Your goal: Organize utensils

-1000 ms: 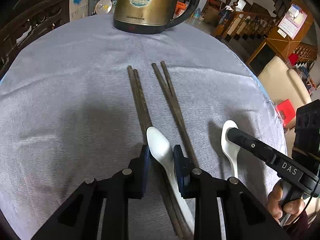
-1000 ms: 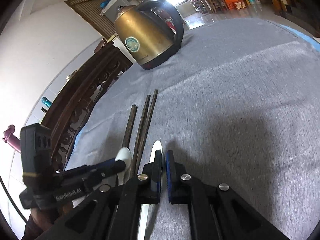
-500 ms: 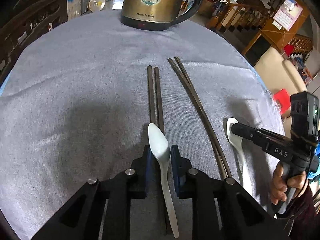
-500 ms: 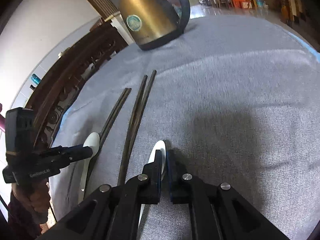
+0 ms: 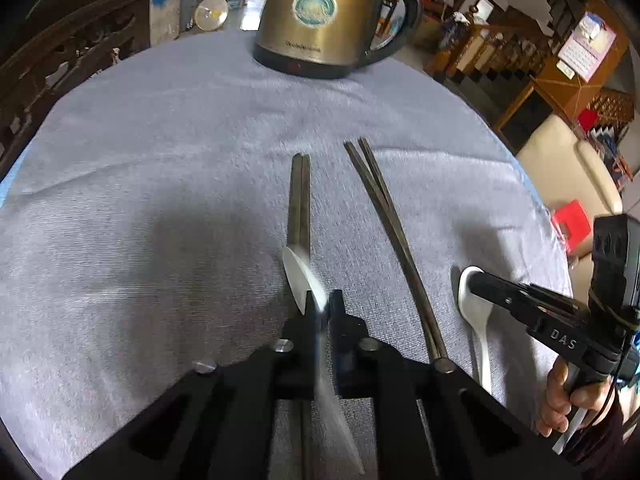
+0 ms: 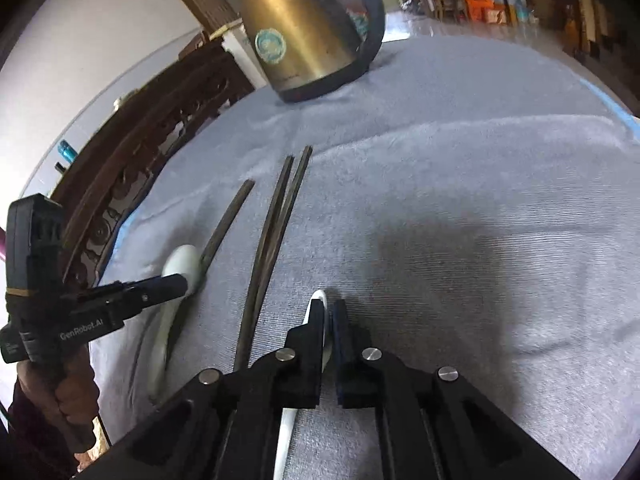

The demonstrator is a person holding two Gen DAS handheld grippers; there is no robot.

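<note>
Left wrist view: left claw (image 5: 320, 304) has just been closing and now pinches a glossy white ceramic soup spoon (image 5: 301, 276), bowl sticking out ahead of the black fingers, handle running back under the claw, motion-blurred. That left spoon sits over the near end of a pair of dark brown wooden chopsticks (image 5: 300, 196) lying parallel and touching on the worktop's grey-blue ribbed cloth (image 5: 160, 184). Just to its right a second pair of dark chopsticks (image 5: 394, 236), tips slightly crossed at the far end, long and thin, matte. Further right the right claw (image 5: 474, 280) clamps a second white ceramic spoon (image 5: 476, 316), bowl away from the camera, handle toward it, resting on the cloth. Right wrist view: right claw (image 6: 330, 308) closed tight on that spoon (image 6: 320, 300), only a narrow white edge showing between the pads, handle below. Left claw (image 6: 182, 282) at frame left, over the left spoon's (image 6: 182, 262) bowl. Brass-coloured metal electric kettle with black handle (image 5: 320, 12) stands at the far edge of the cloth, well apart from the utensils.
</note>
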